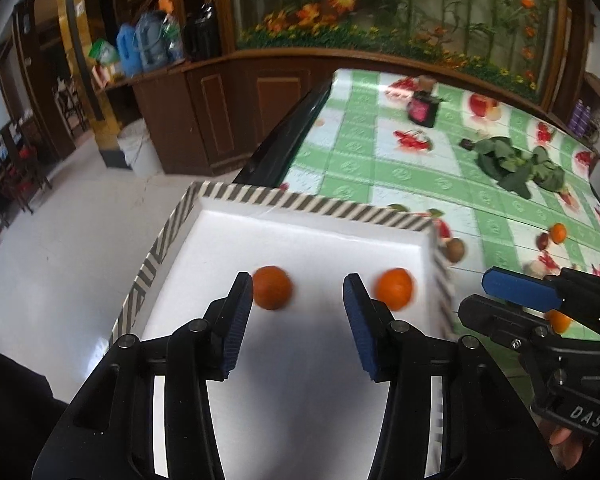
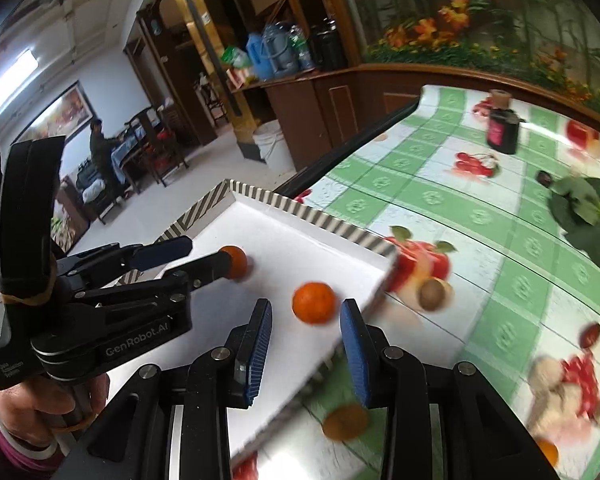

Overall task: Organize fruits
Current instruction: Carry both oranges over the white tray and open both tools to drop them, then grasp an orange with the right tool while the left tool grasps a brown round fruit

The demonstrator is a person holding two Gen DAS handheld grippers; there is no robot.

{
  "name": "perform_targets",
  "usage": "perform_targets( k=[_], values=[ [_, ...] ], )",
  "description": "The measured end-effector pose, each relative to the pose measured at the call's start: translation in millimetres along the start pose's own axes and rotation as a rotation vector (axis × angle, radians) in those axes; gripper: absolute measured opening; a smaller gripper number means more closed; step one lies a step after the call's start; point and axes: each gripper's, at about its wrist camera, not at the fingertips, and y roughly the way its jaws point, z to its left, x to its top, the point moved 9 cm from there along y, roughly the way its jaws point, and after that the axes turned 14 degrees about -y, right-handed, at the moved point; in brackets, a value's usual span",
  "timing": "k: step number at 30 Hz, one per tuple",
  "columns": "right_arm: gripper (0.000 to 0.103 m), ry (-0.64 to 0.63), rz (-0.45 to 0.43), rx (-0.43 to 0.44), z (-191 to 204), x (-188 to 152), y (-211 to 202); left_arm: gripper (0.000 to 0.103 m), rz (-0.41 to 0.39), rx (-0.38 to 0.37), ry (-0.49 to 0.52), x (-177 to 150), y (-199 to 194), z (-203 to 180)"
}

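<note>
Both hand-held grippers [image 1: 298,296] [image 2: 306,320] spread over white tray [image 1: 300,236] holding two oranges [image 1: 272,288] [image 1: 394,289].

- "GenRobot.AI" is printed in pale letters along the black side of the left gripper [image 2: 204,254], as the right wrist view shows it.
- Lower on that same body, near the person's hand, sits a small block of pale print in about three lines; it is too small and curved to read with any certainty.
- "DAS" stands in pale capitals on the black housing of the right gripper [image 1: 516,298], at the lower right edge of the left wrist view; the word runs out of view there.
</note>
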Motion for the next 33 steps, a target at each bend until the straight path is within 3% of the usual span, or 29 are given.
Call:
perform_targets(
  k=[7,22,27,30,33],
  values=[
    [0.034,0.043,-0.022,-0.052,-13,-23,-37,0.047,-0.064,-0.033,0.063,-13,-29,-38],
    [0.034,0.138,-0.017,-0.167,-62,-91,-103,0.047,-0.052,-0.105,0.157,-48,-48,-109],
    [0.034,0.166,0.018,-0.210,-81,-119,-111,0.047,0.004,-0.169,0.162,-62,-47,-117],
    [0.034,0.176,0.029,-0.228,-90,-132,-115,0.047,0.095,-0.262,0.172,-79,-43,-123],
    [0.034,0.190,0.031,-0.231,-98,-138,-116,0.047,0.128,-0.269,0.237,-94,-40,-126]
  ],
)
